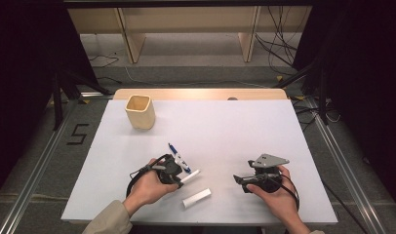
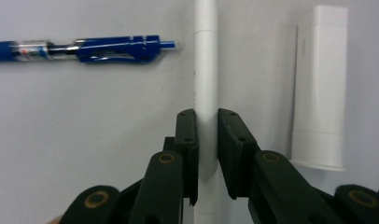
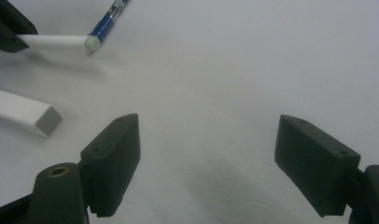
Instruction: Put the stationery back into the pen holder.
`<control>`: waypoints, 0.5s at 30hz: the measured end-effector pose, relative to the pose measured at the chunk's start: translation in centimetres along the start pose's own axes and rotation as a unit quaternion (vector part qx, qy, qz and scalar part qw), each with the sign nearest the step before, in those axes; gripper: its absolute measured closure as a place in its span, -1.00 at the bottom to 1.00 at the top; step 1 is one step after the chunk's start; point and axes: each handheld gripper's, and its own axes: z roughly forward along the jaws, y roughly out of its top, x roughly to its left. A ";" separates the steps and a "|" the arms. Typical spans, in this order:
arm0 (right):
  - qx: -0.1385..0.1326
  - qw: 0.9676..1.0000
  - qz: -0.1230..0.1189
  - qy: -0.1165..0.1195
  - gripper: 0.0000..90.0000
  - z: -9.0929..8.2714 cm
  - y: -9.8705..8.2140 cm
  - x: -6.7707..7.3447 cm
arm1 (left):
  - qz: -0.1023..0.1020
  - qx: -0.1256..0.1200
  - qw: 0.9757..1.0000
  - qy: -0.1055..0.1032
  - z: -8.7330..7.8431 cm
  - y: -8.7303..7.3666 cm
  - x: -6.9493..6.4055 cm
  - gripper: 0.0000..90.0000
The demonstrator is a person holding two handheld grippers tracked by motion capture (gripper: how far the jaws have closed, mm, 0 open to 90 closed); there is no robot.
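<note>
Both grippers are black: the left gripper (image 1: 179,179) trails a looped black cable, and the right gripper (image 1: 239,181) carries a grey three-cornered plate (image 1: 269,161) on top, with its own black cable curling at the wrist. Up close, the jaws are flat, matt black blocks with small screw holes, hinged on arms with brass-coloured pivots. The left sleeve (image 1: 108,220) looks beige, perhaps a jacket cuff.

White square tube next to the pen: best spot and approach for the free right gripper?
Grip the white tube mid-length across its flat long sides, coming from above with the jaws crosswise. It lies flat, apart from the pen held by the left gripper. The right gripper is open.
</note>
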 end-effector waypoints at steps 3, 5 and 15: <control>-0.001 1.000 0.001 0.000 -0.48 0.0 0.0 0.0 | -0.011 -0.022 1.000 0.011 -0.6 -0.2 0.4 0.74; -0.001 1.000 0.001 0.000 -0.48 0.0 0.0 0.0 | -0.022 -0.039 0.999 0.018 -0.9 -0.3 0.7 0.74; -0.001 1.000 0.001 0.000 -0.48 0.0 0.0 0.0 | -0.081 -0.131 0.986 0.062 -2.5 -0.9 2.4 0.74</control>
